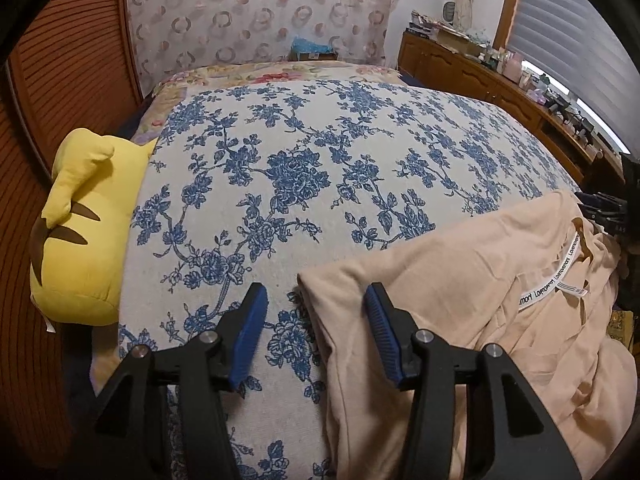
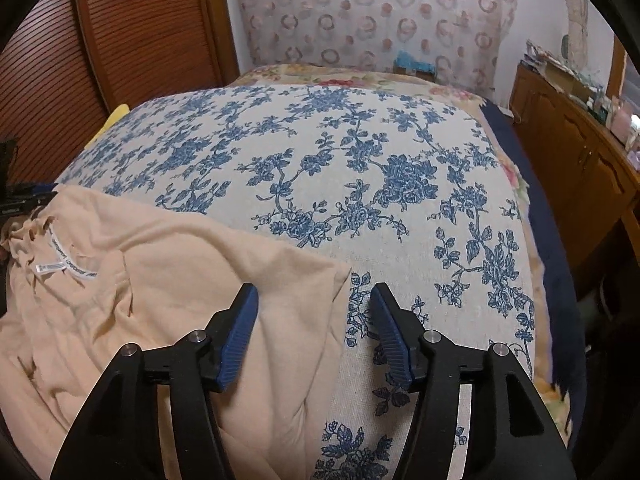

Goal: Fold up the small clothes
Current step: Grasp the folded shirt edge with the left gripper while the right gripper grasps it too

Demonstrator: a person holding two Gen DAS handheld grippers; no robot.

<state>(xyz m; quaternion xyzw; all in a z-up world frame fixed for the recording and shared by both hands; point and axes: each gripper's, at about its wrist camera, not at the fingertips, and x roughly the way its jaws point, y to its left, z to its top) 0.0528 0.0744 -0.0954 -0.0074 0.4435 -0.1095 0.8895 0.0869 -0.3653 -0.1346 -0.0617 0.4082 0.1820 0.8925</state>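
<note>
Left wrist: peach garment (image 1: pixel 460 320) (rumpled) lies on floral bedspread (image 1: pixel 280 160).

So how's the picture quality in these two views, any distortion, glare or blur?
Left wrist view: strong fisheye bending, the bedspread bulges, black corners, window blinds bright but not blown out. Right wrist view: same bending, soft even light, shirt label slightly blurred.

One peach garment (image 1: pixel 460 320) — one yellow plush (image 1: pixel 80 232) — one floral bedspread (image 1: pixel 320 152) (blue-on-white); two tools.
</note>
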